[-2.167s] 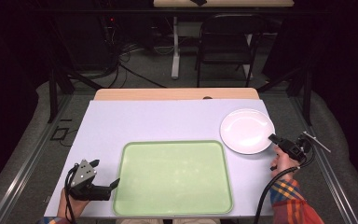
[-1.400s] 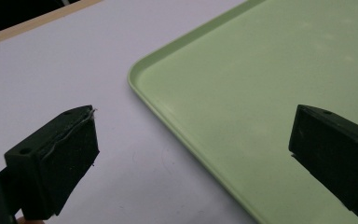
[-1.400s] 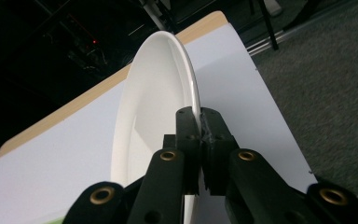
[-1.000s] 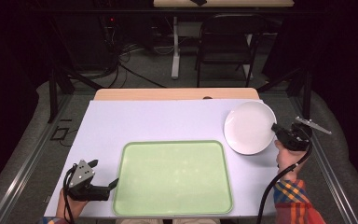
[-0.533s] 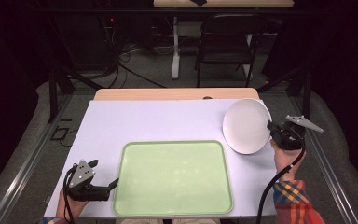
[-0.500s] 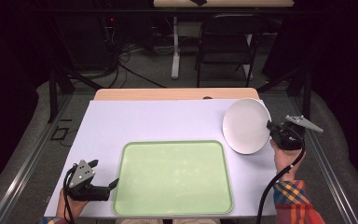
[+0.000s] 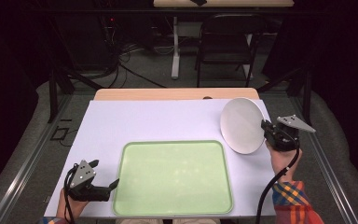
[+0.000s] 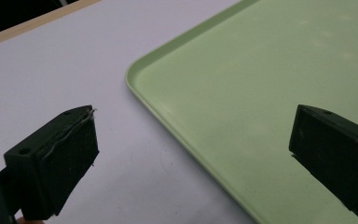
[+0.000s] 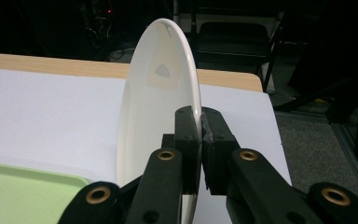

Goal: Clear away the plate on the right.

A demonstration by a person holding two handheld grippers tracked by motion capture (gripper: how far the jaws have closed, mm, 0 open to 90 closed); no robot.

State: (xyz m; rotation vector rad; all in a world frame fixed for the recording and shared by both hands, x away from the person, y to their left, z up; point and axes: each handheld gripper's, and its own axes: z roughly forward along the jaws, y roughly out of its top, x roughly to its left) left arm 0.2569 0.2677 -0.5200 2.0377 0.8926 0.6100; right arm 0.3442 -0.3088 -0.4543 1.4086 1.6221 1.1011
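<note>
Right gripper (image 7: 266, 132) pinching the white plate (image 7: 241, 125) by its rim, jaws pressed together on the edge, clearly so in the right gripper view, rim (image 9: 193, 105) wedged between them. Plate up off the tabletop (image 7: 158, 120) near the right edge, toward the far right corner, tipped almost on edge: concave face turned left toward the green tray (image 7: 173, 176), long axis of the visible oval running from far to near. Compared with two seconds back, lying flat then, now lifted and swung nearly vertical, right hand (image 7: 282, 156) rolled with it, and a touch steeper than half a second ago. Left gripper (image 7: 113, 184) parked at the near left corner of the tray, unmoved throughout, jaws spread wide in the left gripper view, one over the tabletop, one over the tray (image 8: 261, 93), gripping nothing.
</note>
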